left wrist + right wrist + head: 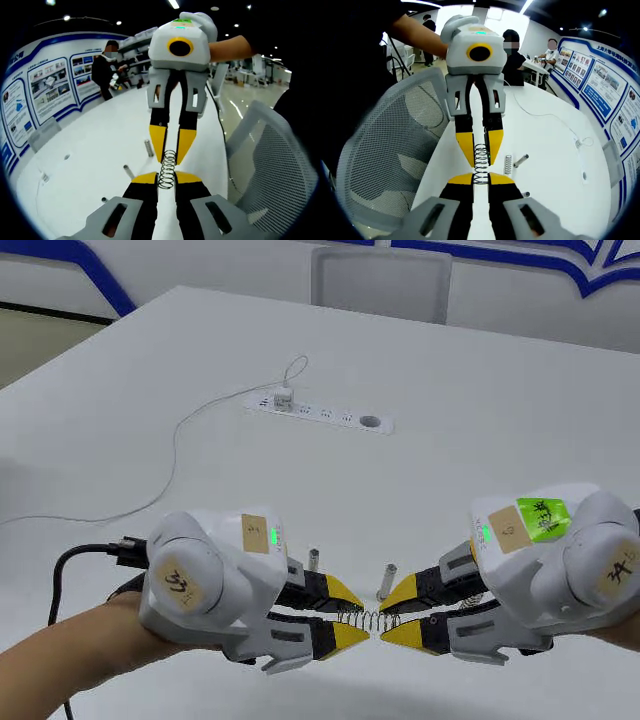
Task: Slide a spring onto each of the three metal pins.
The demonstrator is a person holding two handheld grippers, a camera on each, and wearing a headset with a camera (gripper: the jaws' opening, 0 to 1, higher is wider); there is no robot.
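Grips one spring point(167, 169) from both ends: clenches the left hand-held gripper point(363, 618) on one end and the right hand-held gripper point(384, 622) on the other, with the yellow tips almost meeting. Holds it level and lengthwise between the two, low over the near part of the table point(400, 360), just in front of the pins. Not yet threaded onto anything.

Appears to have one pin done. Shows, in the right gripper view, a ribbed pin point(508, 164), coiled along its length and seemingly wearing a spring already, though too small to be sure. Leaves a plain pin point(521, 160) just beside that one, smooth and bare, and a third pin point(526, 194) nearer the right hand-held gripper, short in the picture and apparently bare as well.

Puts the task at roughly a third along, on that reading: one spring seated, a second in hand, two pins to fill. Calls next for freeing one end of the spring and lining its open mouth up with a bare pin.
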